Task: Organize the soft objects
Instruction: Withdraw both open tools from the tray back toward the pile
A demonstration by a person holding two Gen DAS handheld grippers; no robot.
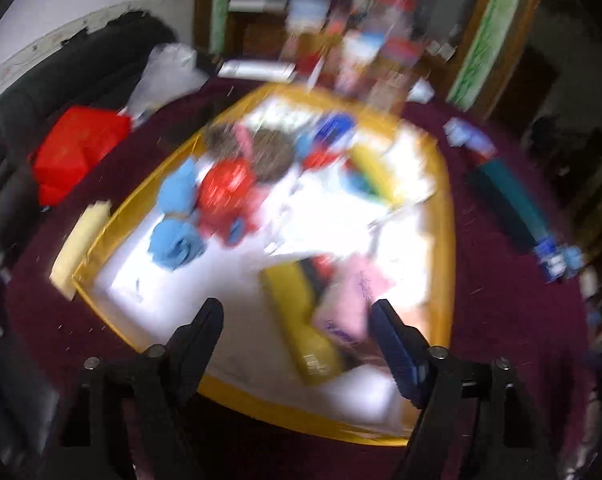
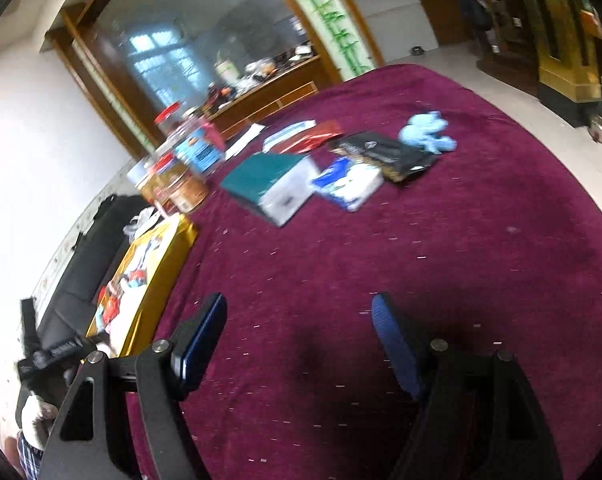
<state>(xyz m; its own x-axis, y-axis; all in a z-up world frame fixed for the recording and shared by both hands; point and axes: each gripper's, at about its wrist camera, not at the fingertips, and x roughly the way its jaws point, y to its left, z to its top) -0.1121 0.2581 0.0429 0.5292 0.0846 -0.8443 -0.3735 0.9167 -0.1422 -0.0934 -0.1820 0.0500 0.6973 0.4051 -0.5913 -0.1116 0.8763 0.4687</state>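
In the left wrist view, the left gripper (image 1: pixel 295 320) is seen nearest, its jaws held wide apart with nothing between them, poised over the near rim of a yellow-edged box (image 1: pixel 447 216). The box's white interior is crowded: a yellow pack (image 1: pixel 301 320) and a pink pack (image 1: pixel 353 300) lie just beyond the fingertips, a rolled blue cloth (image 1: pixel 177 216) and a red soft item (image 1: pixel 225 188) sit toward the left wall, and further items behind them are too blurred to be named. A patch of bare white floor is left open in the box's near left corner. Outside the left wall, a pale yellow sponge (image 1: pixel 77 248) rests against the rim, and a red bag (image 1: pixel 77 148) lies further off on the maroon cloth (image 1: pixel 513 320). A dark teal box (image 1: pixel 509 204) is set well apart to the right.

In the right wrist view, the right gripper (image 2: pixel 299 340) is likewise held with jaws spread and empty (over a wide, bare stretch of maroon cloth). Beyond that open stretch, a teal-and-white box (image 2: pixel 273 184), a blue-and-white pack (image 2: pixel 347 184) and a black pouch (image 2: pixel 385 154) are lined up side by side. A blue plush toy (image 2: pixel 427 130) lies just past the pouch, near the cloth's far edge. Clear jars with red lids (image 2: pixel 177 168) are grouped at the left, just beyond the yellow-edged box's far corner.
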